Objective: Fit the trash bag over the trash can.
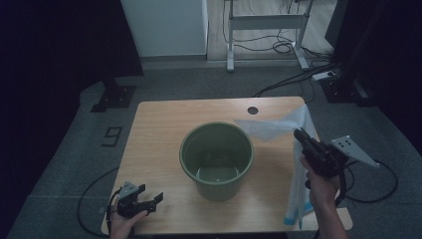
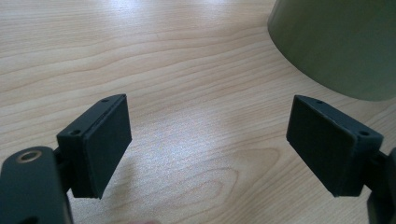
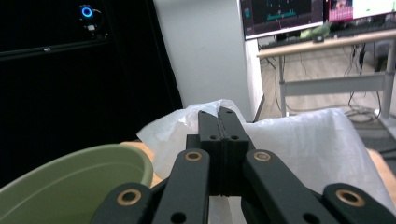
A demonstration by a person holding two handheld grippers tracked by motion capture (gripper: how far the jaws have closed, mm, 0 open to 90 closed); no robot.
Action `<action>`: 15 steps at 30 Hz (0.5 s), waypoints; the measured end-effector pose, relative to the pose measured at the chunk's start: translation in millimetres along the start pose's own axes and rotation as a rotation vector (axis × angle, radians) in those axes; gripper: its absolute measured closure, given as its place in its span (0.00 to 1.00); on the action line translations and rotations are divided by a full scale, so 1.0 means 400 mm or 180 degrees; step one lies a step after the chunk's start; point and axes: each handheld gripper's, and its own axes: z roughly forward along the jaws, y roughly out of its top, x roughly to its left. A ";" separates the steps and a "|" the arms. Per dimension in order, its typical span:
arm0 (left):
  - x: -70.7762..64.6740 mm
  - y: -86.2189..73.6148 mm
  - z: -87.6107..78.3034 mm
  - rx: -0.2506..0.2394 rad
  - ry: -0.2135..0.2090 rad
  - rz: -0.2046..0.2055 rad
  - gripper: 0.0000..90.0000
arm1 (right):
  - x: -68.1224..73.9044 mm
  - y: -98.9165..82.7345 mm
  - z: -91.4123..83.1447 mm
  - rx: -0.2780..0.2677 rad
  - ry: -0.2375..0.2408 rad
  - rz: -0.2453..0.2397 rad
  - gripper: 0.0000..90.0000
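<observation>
Right tool (image 1: 300, 134) is clamped shut on a thin translucent plastic bag (image 1: 298, 164), pinching it near the top edge; the rest of the bag hangs below the tool and drapes down to the desk (image 1: 159, 124) by the person's right forearm. One corner of the film fans out ahead of the tool, w/ its tip over the rim of the green bucket (image 1: 217, 159). Left tool (image 1: 149, 203) sits low over the desk, jaws wide, nothing between them, bucket just ahead and to its right.

Risks, as I judge them: the grip is only on a small pinch of slick film, so it could slip out if the bag snags on the bucket rim. The bag mouth doesn't look opened, so it may bunch up rather than line the bucket. Bucket is light and unheld; a dragging bag could tip or shove it.

Views: right gripper view shows the black pads (image 3: 219, 135) pressed together w/ film bulging on both sides, detail too small from above. High view shows the hanging length of the bag. Left gripper view shows bare desk grain between its pads (image 2: 100, 147) and the bucket wall (image 2: 336, 42).
</observation>
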 end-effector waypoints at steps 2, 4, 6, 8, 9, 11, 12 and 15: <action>0.001 -0.001 0.001 0.0008 0.0006 0.0004 0.15 | 0.004 0.016 -0.005 -0.0045 0.0011 -0.0042 0.99; 0.002 -0.002 0.002 0.0021 0.0014 0.0007 0.15 | 0.007 0.030 -0.009 -0.0087 0.0018 -0.0052 0.99; 0.003 -0.003 0.003 0.0035 0.0023 0.0015 0.15 | 0.009 0.043 -0.014 -0.0125 0.0026 -0.0063 0.99; 0.003 -0.003 0.004 0.0038 0.0023 0.0016 0.15 | 0.012 0.058 -0.018 -0.0166 0.0031 -0.0093 0.99; 0.003 -0.003 0.004 0.0042 0.0024 0.0021 0.15 | 0.013 0.064 -0.019 -0.0178 0.0033 -0.0108 0.99; 0.002 -0.004 0.005 0.0040 0.0029 0.0021 0.15 | 0.017 0.081 -0.025 -0.0211 0.0051 -0.0138 0.99; 0.002 -0.004 0.005 0.0040 0.0029 0.0021 0.15 | 0.019 0.088 -0.027 -0.0237 0.0080 -0.0148 0.99; 0.001 -0.005 0.007 0.0044 0.0032 0.0021 0.15 | 0.030 0.106 -0.039 -0.0300 0.0122 -0.0205 0.99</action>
